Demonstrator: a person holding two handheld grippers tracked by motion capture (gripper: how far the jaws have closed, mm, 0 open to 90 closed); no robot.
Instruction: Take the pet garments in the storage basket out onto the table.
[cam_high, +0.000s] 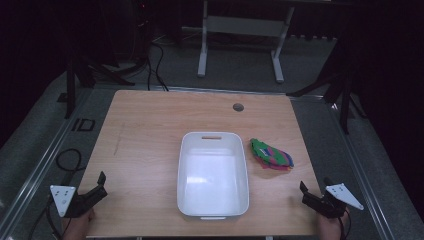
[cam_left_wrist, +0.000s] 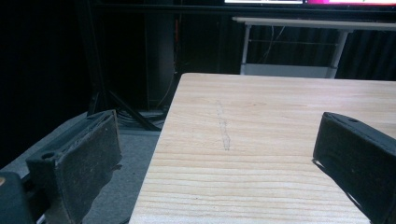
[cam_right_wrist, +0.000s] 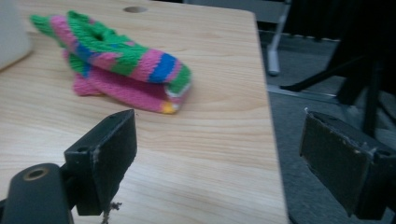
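Dark surroundings framed your wooden table (cam_high: 150, 130), where a white tub (cam_high: 212, 205) sat mid-board. Just right of it lay the striped knitted cloth (cam_high: 271, 155). Your right gripper (cam_high: 311, 196) hovered near that cloth, jaws wide, holding nothing. Your left gripper (cam_high: 97, 187) waited at the near-left corner, likewise spread and empty.

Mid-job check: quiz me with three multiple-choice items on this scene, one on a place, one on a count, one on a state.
1. Where does the knitted cloth lie?
A. inside the tub
B. on the table, right of the white tub
C. on the floor

2. How many tubs stand on the table?
A. one
B. two
C. three

3. How is the right gripper?
A. shut on the cloth
B. shut, empty
C. open, empty

Key: 1 B, it lies beside the tub's right wall. 2 A, a single white tub. 3 C, jaws apart with nothing between.
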